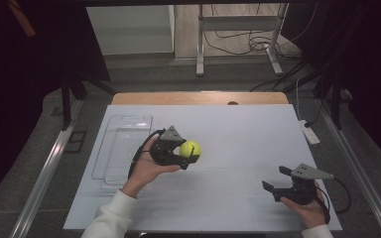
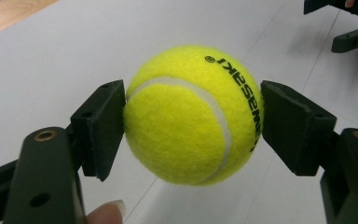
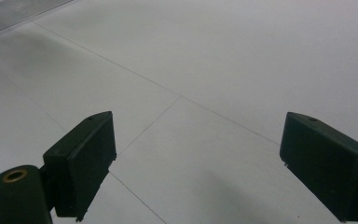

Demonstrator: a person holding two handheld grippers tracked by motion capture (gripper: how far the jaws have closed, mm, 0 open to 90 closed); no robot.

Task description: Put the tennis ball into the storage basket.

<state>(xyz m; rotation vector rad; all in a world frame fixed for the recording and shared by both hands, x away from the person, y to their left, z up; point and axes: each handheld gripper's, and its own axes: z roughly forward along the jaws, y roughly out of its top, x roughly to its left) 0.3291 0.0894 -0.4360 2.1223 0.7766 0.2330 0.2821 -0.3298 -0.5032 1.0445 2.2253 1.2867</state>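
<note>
A tennis ball gripped above a white counter

The white counter (image 1: 238, 129) spans the scene, a wooden strip showing at its far edge. On its left part lies a clear plastic tray (image 1: 124, 144). Just right of the tray, the person's left hand (image 1: 146, 168) holds the left tongs (image 1: 188, 154), whose jaws press on opposite sides of a yellow tennis ball (image 1: 190, 148), held clear of the surface near the counter's middle. Well apart, at the near right corner, the right hand (image 1: 307, 208) holds the right tongs (image 1: 275, 179) low over bare counter, jaws spread wide with nothing between them.
</note>
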